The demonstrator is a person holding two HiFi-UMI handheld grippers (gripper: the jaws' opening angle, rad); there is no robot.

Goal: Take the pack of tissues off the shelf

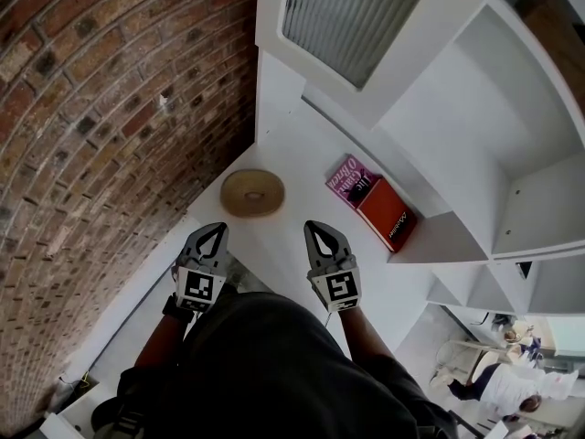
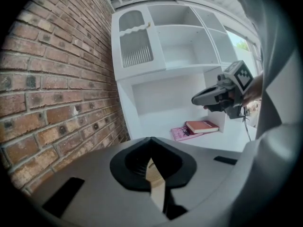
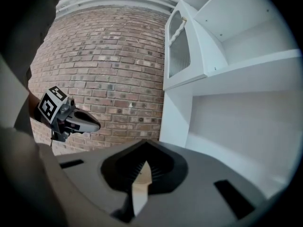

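No pack of tissues shows in any view. My left gripper [image 1: 218,229] and right gripper [image 1: 312,227] are held side by side close to my body, above the near edge of the white counter [image 1: 292,149]. Both are shut with nothing between the jaws. In the left gripper view my left gripper [image 2: 150,140] is closed, and the right gripper [image 2: 195,100] hangs in front of the shelves. The right gripper view shows my right gripper [image 3: 142,144] closed, with the left gripper [image 3: 97,125] against the brick wall.
On the counter lie a round tan disc [image 1: 252,193], a pink book [image 1: 350,179] and a red book [image 1: 388,214] partly on top of it. White shelf compartments [image 1: 475,108] rise behind, with a ribbed-glass cabinet door [image 1: 352,12]. A brick wall [image 1: 91,108] stands to the left.
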